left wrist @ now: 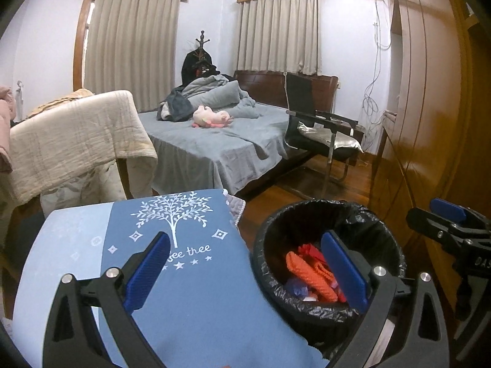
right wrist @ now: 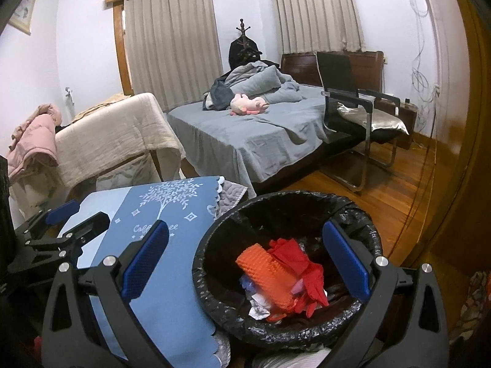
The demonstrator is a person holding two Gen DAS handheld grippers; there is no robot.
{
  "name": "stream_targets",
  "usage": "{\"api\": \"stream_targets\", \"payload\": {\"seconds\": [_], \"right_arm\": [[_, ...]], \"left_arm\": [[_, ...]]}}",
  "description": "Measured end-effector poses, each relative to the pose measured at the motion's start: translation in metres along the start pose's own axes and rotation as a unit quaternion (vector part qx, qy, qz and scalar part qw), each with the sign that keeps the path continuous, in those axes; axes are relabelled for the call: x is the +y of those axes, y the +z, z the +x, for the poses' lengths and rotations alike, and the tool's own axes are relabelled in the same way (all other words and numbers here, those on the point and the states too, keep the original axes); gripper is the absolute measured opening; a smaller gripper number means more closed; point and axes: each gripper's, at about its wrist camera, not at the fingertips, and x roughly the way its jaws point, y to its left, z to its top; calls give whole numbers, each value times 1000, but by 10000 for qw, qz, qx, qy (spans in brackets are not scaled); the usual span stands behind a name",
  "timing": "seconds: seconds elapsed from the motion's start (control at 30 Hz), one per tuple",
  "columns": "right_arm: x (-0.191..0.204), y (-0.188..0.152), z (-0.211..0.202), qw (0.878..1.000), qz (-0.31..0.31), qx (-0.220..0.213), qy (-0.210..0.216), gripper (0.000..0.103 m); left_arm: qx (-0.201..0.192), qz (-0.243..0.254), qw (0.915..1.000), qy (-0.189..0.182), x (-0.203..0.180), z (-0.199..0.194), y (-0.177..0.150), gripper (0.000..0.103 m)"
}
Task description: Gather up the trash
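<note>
Left gripper [left wrist: 245, 271]: fills the bottom of the left wrist view; blue pads spread wide with nothing between them, one over the blue cloth, the other over the bin's mouth.
Right gripper [right wrist: 245, 263]: bottom of the right wrist view; equally wide open and empty, poised above the bin. It also shows at the right edge of the left view.
Trash bin [right wrist: 214, 233]: lower centre of the right view, lined with a black bag whose edge is folded over the rim.
Trash [right wrist: 267, 271]: already inside the bin — an orange honeycomb-textured piece, crumpled red material beside it, and small white and bluish scraps beneath.
Progress: judging from the empty grippers and filled bin, at least some pieces are collected; I see no loose trash left on the cloth.
Risk: a gripper dipping low could snag the loose liner and drag it off the rim, or nudge the bin, which stands just beside the table edge.
Surface: a table under a blue tablecloth [left wrist: 190, 276] with a white tree print, lower left of both views; a quilted grey layer peeks out beneath it.
Room: a bedroom with wooden floor; a grey bed [left wrist: 221, 141] with a pink plush toy [left wrist: 211, 117] mid-frame, a black chair [left wrist: 316, 122] to its right, curtained windows above, and wooden wardrobe doors along the right edge.
</note>
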Motion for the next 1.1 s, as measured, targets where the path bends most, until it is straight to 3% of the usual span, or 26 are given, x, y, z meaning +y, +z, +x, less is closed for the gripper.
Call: {"api": "stream_targets", "payload": {"seconds": [1.1], "right_arm": [[8,2,2,9999,-115,13,38,98]], "left_arm": [[-50,-7,9999,118,12,-12,1,97]]}}
